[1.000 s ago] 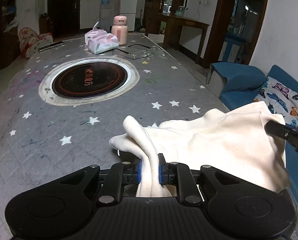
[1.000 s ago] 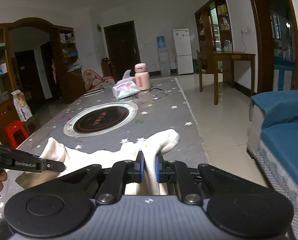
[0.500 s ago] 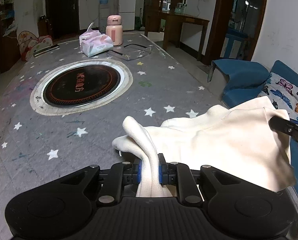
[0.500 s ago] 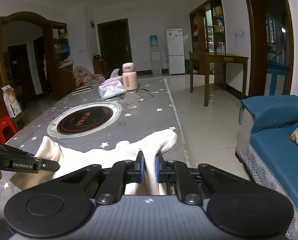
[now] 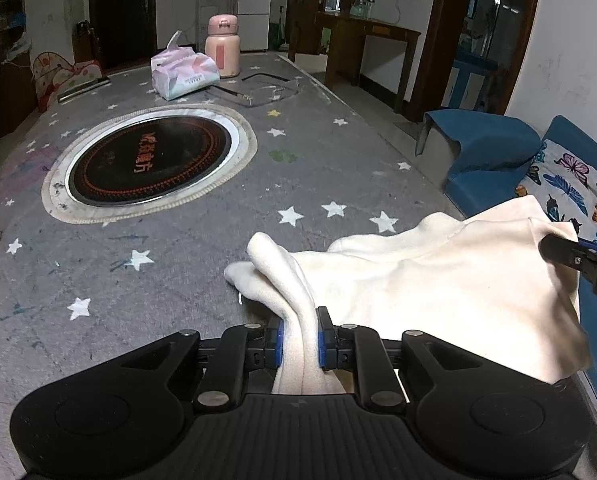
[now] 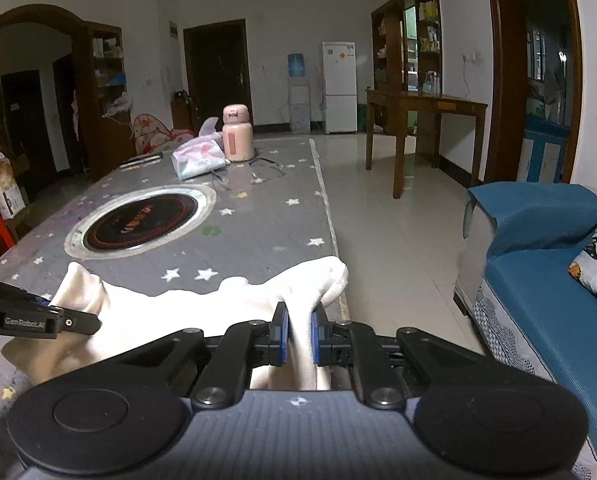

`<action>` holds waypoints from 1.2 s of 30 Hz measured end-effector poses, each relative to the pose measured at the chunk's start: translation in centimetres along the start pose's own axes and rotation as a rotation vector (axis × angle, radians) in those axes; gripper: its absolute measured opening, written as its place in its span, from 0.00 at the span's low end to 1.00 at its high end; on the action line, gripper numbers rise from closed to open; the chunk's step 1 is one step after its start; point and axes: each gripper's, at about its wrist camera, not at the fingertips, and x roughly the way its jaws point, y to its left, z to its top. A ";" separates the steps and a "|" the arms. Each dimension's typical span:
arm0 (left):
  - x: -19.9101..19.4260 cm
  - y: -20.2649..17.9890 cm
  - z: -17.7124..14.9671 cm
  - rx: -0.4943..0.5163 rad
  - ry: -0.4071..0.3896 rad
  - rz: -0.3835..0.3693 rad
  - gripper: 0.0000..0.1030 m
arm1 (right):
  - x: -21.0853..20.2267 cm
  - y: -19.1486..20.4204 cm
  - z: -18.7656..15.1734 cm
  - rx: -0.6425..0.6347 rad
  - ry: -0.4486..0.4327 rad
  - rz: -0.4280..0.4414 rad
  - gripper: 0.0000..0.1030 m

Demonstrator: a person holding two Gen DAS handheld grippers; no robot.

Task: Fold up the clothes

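A cream-white garment (image 5: 426,280) hangs between my two grippers over the near end of the grey star-patterned table (image 5: 306,168). My left gripper (image 5: 300,334) is shut on one bunched edge of it. My right gripper (image 6: 298,334) is shut on the other bunched edge of the garment (image 6: 170,312). The right gripper shows at the right edge of the left wrist view (image 5: 578,258). The left gripper shows at the left edge of the right wrist view (image 6: 38,318). The cloth sags between them, partly over the table's right edge.
A round black hotplate (image 5: 150,160) is set into the table's middle. A tissue pack (image 5: 184,72), a pink flask (image 5: 222,50) and glasses (image 5: 266,88) stand at the far end. A blue sofa (image 6: 558,280) with a butterfly cushion (image 5: 570,184) stands to the right. A wooden desk (image 6: 422,128) stands further back.
Both grippers have moved forward along the table with the garment in them. The hold on the cloth is unchanged.
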 end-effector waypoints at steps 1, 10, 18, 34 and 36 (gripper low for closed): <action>0.1 0.0 -0.1 -0.001 0.003 -0.001 0.16 | 0.1 -0.1 -0.1 0.001 0.004 -0.001 0.09; 1.1 0.5 -0.6 -0.006 0.036 -0.008 0.17 | 1.8 -0.8 -1.0 0.006 0.056 -0.022 0.09; 1.3 0.6 -0.7 0.001 0.034 0.004 0.21 | 2.7 -0.9 -0.9 -0.028 0.056 -0.059 0.09; 0.7 1.7 -1.6 0.012 0.015 0.070 0.53 | 2.3 0.9 -1.9 -0.030 0.086 0.015 0.36; 0.7 2.0 -1.7 0.014 0.013 0.075 0.54 | 2.9 1.7 -2.0 -0.038 0.101 0.034 0.36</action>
